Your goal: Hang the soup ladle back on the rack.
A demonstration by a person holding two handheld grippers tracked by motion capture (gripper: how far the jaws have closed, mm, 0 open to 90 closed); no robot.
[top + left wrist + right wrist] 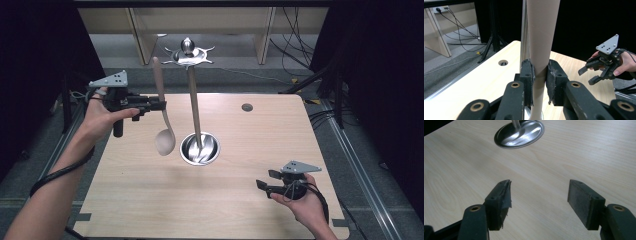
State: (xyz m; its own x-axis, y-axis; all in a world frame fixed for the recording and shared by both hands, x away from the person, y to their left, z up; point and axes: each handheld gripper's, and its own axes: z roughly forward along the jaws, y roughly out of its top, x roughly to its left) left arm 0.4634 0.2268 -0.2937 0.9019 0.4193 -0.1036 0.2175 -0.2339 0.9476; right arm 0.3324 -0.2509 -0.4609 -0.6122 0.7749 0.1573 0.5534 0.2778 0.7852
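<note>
- The left gripper [161, 104] is clenched on the spoon [162, 112], gripping its handle partway up; in the left gripper view both pads [530, 77] press flat against the beige handle [540, 50].
- The spoon hangs nearly upright in the air, bowl down, handle end up and leaning slightly away from the stand [195, 107].
- Its bowl [165, 142] sits just left of the stand's round steel base [200, 149], apart from it, and above the table [150, 200].
- The stand is a steel pole rising from that base, topped by a plate with hooked arms and a knob [188, 51].
- In the left gripper view the pole [523, 30] runs right behind the handle; whether they touch I cannot tell.
- The right gripper [265, 180] is held low, right of the base and nearer the person, well apart from it, and points towards the stand.
- Its jaws are released and wide apart, with nothing but bare table between them in the right gripper view [539, 202]; the base [519, 133] lies ahead of them.
- A small round hole [247, 107] in the table lies beyond the base, to its right.
</note>
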